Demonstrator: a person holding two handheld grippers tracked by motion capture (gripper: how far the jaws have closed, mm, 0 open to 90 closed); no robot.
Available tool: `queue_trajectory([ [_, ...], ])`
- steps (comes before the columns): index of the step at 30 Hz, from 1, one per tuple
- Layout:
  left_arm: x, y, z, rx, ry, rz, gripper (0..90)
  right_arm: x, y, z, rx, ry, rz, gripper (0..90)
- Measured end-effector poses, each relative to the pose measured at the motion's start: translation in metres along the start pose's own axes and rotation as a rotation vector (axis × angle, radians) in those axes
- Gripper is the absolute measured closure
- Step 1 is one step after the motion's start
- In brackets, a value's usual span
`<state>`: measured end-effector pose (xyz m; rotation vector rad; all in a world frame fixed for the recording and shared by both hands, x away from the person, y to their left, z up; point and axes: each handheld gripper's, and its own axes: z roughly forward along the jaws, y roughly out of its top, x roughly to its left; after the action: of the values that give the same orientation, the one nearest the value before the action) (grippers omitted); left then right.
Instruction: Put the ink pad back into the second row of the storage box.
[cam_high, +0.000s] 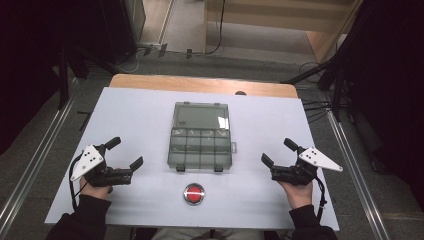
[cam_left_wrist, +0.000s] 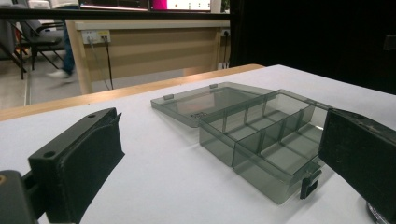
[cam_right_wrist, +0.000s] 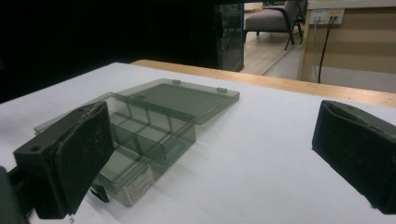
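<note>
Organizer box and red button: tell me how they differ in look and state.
1. The organizer box is rectangular, smoky and see-through; the red button is round, opaque, with a silvery rim.
2. The organizer box is far larger and lies open, lid flat behind its empty compartments; the red button is one small closed piece.
3. The organizer box sits mid-table; the red button sits nearer the person.
Both rest untouched on the white table.

Grey carpet floor (cam_high: 40, 150) surrounds the white surface (cam_high: 140, 115), whose wooden edge (cam_high: 200, 84) shows at twelve o'clock. Black curtains (cam_high: 390, 75) hang at three and nine o'clock. Beyond stands a wood-panelled counter (cam_left_wrist: 149, 51) with wall sockets (cam_left_wrist: 95, 36), and a grey chair (cam_right_wrist: 271, 18) sits farther back.
</note>
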<state>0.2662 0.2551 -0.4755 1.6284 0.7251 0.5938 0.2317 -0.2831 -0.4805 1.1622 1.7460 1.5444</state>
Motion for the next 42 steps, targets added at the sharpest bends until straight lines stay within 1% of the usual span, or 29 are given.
queue_trajectory([
  [3, 0.001, 0.0, -0.001, -0.002, 0.001, 0.0, 0.0, -0.001, -0.001, -0.001, -0.001, -0.001, 0.007, 0.0],
  [10, 0.0, 0.0, 0.0, 0.007, -0.005, -0.002, 0.0, -0.001, -0.001, -0.004, 0.0, -0.014, 0.007, 0.0],
  [18, 0.0, 0.0, 0.0, 0.007, -0.008, -0.006, 0.0, -0.001, -0.005, -0.003, 0.02, -0.016, 0.0, 0.0],
  [23, 0.0, 0.0, 0.0, 0.007, -0.011, -0.008, 0.0, 0.001, -0.007, -0.002, 0.03, -0.015, 0.004, 0.0],
  [26, 0.0, 0.0, 0.0, 0.009, -0.013, -0.008, 0.0, 0.003, -0.01, 0.0, 0.044, -0.002, 0.009, 0.0],
  [27, 0.0, 0.0, 0.0, 0.009, -0.014, -0.008, 0.0, 0.005, -0.011, 0.001, 0.059, 0.004, 0.002, 0.0],
  [35, -0.001, 0.0, 0.0, 0.012, -0.016, -0.007, 0.0, 0.012, -0.015, 0.006, 0.086, 0.03, -0.017, 0.0],
  [38, -0.001, 0.0, 0.0, 0.013, -0.017, -0.008, 0.0, 0.015, -0.016, 0.008, 0.105, 0.038, -0.023, 0.0],
  [40, -0.001, 0.0, 0.0, 0.013, -0.017, -0.009, 0.0, 0.016, -0.017, 0.009, 0.116, 0.046, -0.01, 0.0],
  [42, -0.001, 0.0, 0.001, 0.014, -0.018, -0.01, 0.0, 0.019, -0.018, 0.011, 0.126, 0.06, -0.007, 0.0],
])
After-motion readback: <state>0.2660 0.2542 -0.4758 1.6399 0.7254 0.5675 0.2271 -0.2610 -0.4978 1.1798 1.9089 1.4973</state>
